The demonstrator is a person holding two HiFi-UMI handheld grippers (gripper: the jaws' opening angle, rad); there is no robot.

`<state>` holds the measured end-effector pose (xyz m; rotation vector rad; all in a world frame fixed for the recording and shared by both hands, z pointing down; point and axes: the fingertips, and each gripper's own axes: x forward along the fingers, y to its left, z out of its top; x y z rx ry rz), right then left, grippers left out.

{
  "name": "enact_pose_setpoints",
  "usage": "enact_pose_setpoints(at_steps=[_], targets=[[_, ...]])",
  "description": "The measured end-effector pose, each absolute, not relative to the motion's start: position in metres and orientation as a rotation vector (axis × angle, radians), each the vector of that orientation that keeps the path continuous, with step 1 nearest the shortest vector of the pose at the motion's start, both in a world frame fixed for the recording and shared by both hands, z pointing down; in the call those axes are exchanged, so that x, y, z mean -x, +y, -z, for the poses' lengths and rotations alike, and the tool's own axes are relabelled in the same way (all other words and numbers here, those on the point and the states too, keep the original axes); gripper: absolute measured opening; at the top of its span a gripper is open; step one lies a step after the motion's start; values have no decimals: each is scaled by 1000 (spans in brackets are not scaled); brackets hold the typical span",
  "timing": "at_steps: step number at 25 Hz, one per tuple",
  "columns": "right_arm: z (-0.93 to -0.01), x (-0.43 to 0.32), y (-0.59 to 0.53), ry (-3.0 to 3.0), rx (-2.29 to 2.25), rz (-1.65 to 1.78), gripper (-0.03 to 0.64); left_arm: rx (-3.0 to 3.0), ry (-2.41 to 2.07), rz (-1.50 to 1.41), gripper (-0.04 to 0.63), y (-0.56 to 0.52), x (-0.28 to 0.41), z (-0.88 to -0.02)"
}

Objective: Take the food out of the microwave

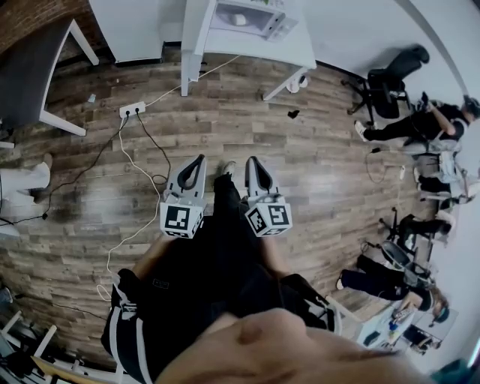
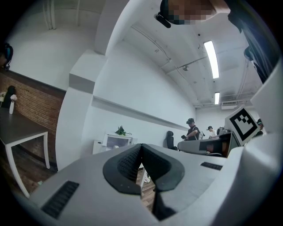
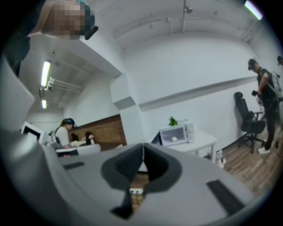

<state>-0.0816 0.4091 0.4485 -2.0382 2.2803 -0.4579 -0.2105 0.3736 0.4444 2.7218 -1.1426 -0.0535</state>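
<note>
though well apart, microwave [image 3: 176, 132] beyond right tongs [image 3: 143, 149]

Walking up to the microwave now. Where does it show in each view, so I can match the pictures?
Head view: the microwave is at the top edge, just right of centre, on the white table.
Left gripper view: microwave left of centre, low against the far wall.
Right gripper view: microwave right of centre, on the table.
Shared landmark: the black office chair, to the microwave's right in every view.
</note>
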Motion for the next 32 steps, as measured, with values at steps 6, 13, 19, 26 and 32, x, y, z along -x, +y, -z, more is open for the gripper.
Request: enact_pose_setpoints(at_steps=[6, 13, 19, 26, 32], targets=[[-450, 72, 378, 2300, 2014, 412, 32, -2721, -1185, 61, 32, 346, 203, -447], [-454, 45, 323, 2330, 1986, 402, 31, -2695, -1231, 51, 32, 295, 177, -447], [-463, 7, 272, 2367, 1962, 442, 31, -2673, -1229, 6, 32, 245, 129, -451], [-472, -43, 210, 2433, 1899, 489, 31, -2656, -1258, -40, 32, 184, 65, -456], [-479, -94, 167, 2501, 1841, 501, 31, -2629, -1299, -47, 32, 140, 7, -458]])
